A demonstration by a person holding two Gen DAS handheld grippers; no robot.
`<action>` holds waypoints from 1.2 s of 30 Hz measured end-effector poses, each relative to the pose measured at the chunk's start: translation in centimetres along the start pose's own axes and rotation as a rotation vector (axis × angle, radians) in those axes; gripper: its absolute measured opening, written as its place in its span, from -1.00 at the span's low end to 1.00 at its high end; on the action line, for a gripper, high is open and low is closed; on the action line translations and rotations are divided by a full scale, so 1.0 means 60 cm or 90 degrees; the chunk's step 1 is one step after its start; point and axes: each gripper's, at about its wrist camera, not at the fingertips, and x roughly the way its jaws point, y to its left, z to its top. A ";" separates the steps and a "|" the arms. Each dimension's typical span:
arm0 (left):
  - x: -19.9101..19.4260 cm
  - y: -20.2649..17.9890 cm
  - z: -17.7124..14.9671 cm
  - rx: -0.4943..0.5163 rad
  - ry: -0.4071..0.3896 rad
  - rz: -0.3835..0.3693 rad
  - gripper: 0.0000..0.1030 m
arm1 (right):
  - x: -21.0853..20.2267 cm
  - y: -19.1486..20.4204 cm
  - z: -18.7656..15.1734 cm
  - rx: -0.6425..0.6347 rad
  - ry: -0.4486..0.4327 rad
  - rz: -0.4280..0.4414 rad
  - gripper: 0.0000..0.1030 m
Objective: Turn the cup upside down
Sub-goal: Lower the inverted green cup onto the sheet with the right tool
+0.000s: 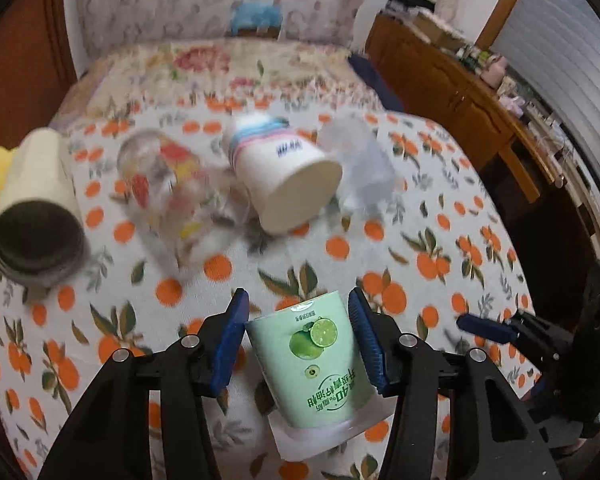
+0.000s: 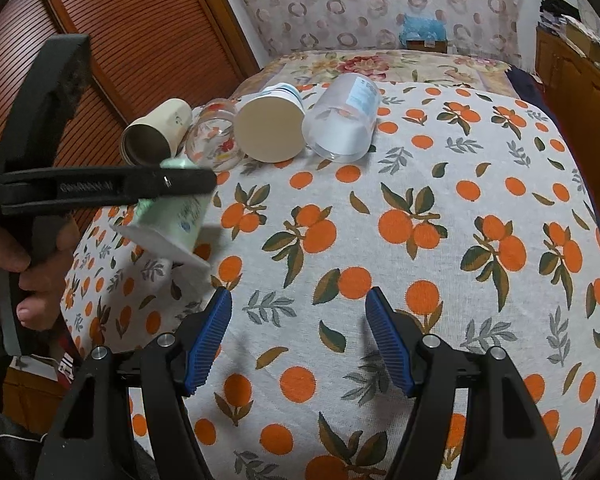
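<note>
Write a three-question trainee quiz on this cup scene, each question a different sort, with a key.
1. True or false: the left gripper holds the green lime-print paper cup with its wide rim downward.
2. Which stands open and empty? A) left gripper B) right gripper
3. Fill in: the white paper cup lies on its ____ on the orange-print tablecloth.

Key: 1 true; 2 B; 3 side.

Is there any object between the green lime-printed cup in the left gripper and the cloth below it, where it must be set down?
Nothing visible. The green lime-printed cup hangs in the left gripper over bare orange-patterned cloth; the four lying cups are farther back.
</note>
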 end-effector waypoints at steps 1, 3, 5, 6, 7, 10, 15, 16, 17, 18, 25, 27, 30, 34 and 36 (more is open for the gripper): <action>-0.001 0.001 0.003 0.008 -0.019 0.012 -0.05 | 0.001 0.000 0.000 -0.002 -0.005 -0.005 0.39; -0.002 0.001 0.006 0.025 -0.051 0.034 -0.05 | 0.000 0.001 -0.001 -0.004 -0.019 -0.009 0.39; -0.001 0.002 0.008 0.038 -0.084 0.048 -0.04 | -0.001 0.000 -0.002 -0.004 -0.030 -0.007 0.39; -0.001 0.001 0.008 0.046 -0.101 0.056 -0.04 | -0.002 0.001 -0.002 -0.005 -0.037 -0.010 0.39; -0.002 -0.002 0.007 0.054 -0.114 0.062 -0.04 | -0.003 0.001 -0.002 -0.007 -0.042 -0.011 0.39; -0.002 -0.013 0.000 0.092 -0.156 0.093 -0.04 | -0.005 0.005 -0.002 -0.012 -0.056 -0.015 0.39; 0.008 -0.027 -0.013 0.134 -0.170 0.112 -0.04 | -0.011 0.007 -0.002 -0.015 -0.074 -0.019 0.39; 0.012 -0.028 -0.015 0.136 -0.168 0.114 -0.04 | -0.013 0.007 -0.003 -0.014 -0.075 -0.018 0.39; 0.014 -0.027 -0.016 0.138 -0.168 0.116 -0.04 | -0.015 0.006 -0.003 -0.014 -0.078 -0.018 0.39; 0.016 -0.028 -0.019 0.139 -0.168 0.117 -0.04 | -0.017 0.006 -0.003 -0.014 -0.081 -0.019 0.39; 0.012 -0.032 -0.032 0.146 -0.179 0.125 -0.04 | -0.025 0.007 -0.005 -0.013 -0.089 -0.015 0.39; 0.010 -0.031 -0.036 0.145 -0.180 0.125 -0.04 | -0.025 0.007 -0.005 -0.011 -0.089 -0.014 0.39; 0.003 -0.027 -0.044 0.144 -0.181 0.123 -0.04 | -0.025 0.008 -0.006 -0.010 -0.089 -0.014 0.39; -0.002 -0.032 -0.056 0.155 -0.191 0.131 -0.04 | -0.025 0.007 -0.011 -0.007 -0.090 -0.016 0.39; -0.004 -0.036 -0.062 0.160 -0.195 0.138 -0.04 | -0.025 0.006 -0.013 -0.004 -0.091 -0.016 0.39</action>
